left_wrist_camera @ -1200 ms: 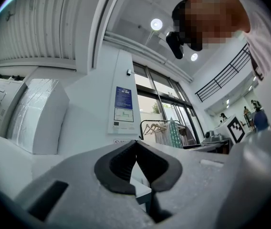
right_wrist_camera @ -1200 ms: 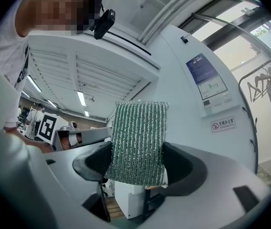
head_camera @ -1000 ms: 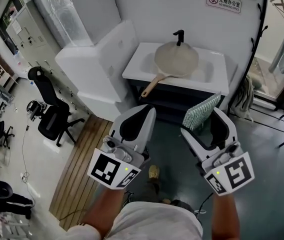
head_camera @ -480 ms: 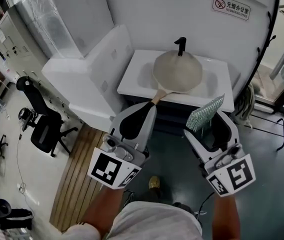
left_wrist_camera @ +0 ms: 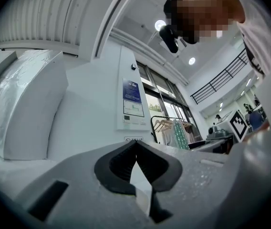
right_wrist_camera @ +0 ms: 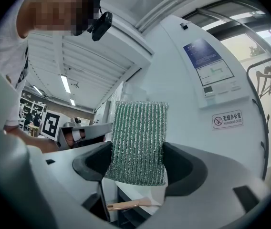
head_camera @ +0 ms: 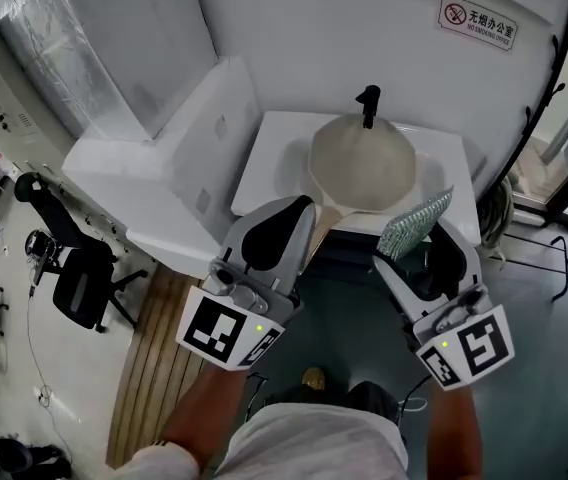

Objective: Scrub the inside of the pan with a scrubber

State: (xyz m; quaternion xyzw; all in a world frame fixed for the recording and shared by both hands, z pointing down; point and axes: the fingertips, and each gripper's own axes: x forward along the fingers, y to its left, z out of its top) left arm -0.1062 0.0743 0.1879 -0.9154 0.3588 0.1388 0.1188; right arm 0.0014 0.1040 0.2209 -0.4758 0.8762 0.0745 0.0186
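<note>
Right gripper view shows my right gripper [right_wrist_camera: 138, 162] clamped on the green scrubber [right_wrist_camera: 138, 144], which stands upright between the pads. My left gripper [left_wrist_camera: 136, 151] holds nothing, its jaws pressed together. Beyond both, the pan [head_camera: 364, 163] lies in the white sink [head_camera: 264, 158], its handle [head_camera: 326, 218] poking over the front edge towards me, with the faucet [head_camera: 368, 98] behind. I judge this to be the approach, with no scrubbing begun. Next I must close in, perhaps steady the handle with my left, and lower the scrubber into the pan.
</note>
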